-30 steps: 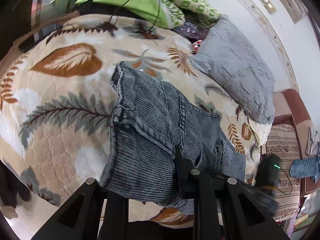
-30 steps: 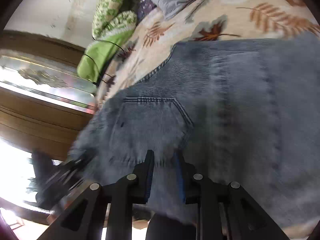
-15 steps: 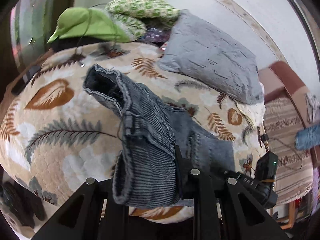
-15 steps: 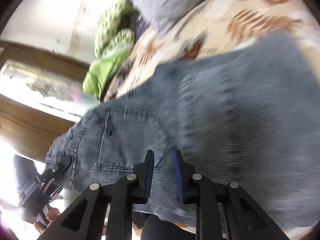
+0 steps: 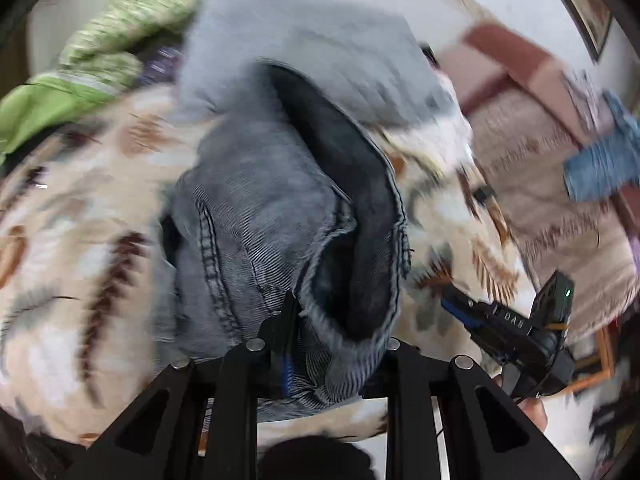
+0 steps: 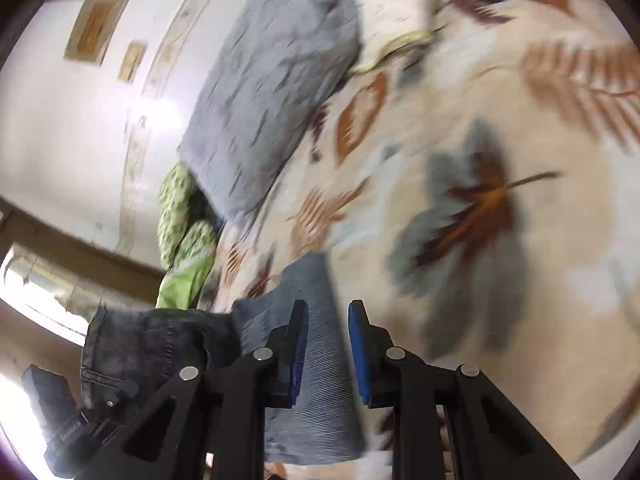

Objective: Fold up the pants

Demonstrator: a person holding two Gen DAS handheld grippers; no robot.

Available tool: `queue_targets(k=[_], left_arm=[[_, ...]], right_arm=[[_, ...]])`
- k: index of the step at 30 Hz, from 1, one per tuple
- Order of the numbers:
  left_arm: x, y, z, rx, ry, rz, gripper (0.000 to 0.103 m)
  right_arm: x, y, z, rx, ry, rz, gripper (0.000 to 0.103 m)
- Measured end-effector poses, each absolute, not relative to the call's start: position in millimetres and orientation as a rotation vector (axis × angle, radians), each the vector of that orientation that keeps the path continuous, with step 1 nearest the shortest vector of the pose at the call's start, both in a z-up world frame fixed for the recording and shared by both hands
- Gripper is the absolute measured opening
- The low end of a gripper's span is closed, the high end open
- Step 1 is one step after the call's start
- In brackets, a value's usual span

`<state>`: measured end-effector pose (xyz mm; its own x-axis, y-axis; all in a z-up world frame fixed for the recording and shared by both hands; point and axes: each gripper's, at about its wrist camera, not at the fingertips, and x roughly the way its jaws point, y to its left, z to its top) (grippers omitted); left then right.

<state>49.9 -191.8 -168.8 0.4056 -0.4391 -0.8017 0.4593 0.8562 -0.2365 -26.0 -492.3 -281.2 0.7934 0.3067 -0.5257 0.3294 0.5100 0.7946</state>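
Both sets of fingers were clamped on the pants [image 5: 256,208]: left gripper [image 5: 336,332], right gripper [image 6: 328,344]. I feared denim bunched between the left fingers would slip mid-swing.

- Motion blur smears the bedspread [image 5: 80,240] in both views; its leaf print runs to streaks.
- Jeans [image 5: 260,216] bunch over the left gripper [image 5: 336,340], hiding its right fingertip.
- In the right wrist view, the jeans run past the bottom edge behind the right gripper [image 6: 328,344], so their lower part is cut off.
- The grey pillow [image 5: 304,60] and green bundle [image 5: 100,52] at the bed's far edge are blurred.
- A blue cloth [image 5: 604,164] beyond the bed is too smeared to identify.
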Motion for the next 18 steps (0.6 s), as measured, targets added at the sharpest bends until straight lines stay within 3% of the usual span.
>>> queue_targets(k=[6,10,14,18], left_arm=[[48.3,-231.6,-234.9,0.102,1.197,-0.669,0.027],[40.9,-209.2,-195.8,0.097,1.066,-0.728,0.032],[46.2,-173.3,-150.6,0.085,0.888,-0.674,0.062],[68.4,-145.1,-148.8,0.101,0.862,-0.547,0.063]], right_arm=[[-44.9,-510.6,-292.0,1.075,0.703,-0.078,0.023],[-42.1,-504.9,-286.8,1.050,0.710,-0.065,0.023],[-29.2,-484.3,-276.1,1.032,0.710,-0.010,0.023],[-16.1,-456.4,-251.2,0.961,0.701,0.063,0.023]])
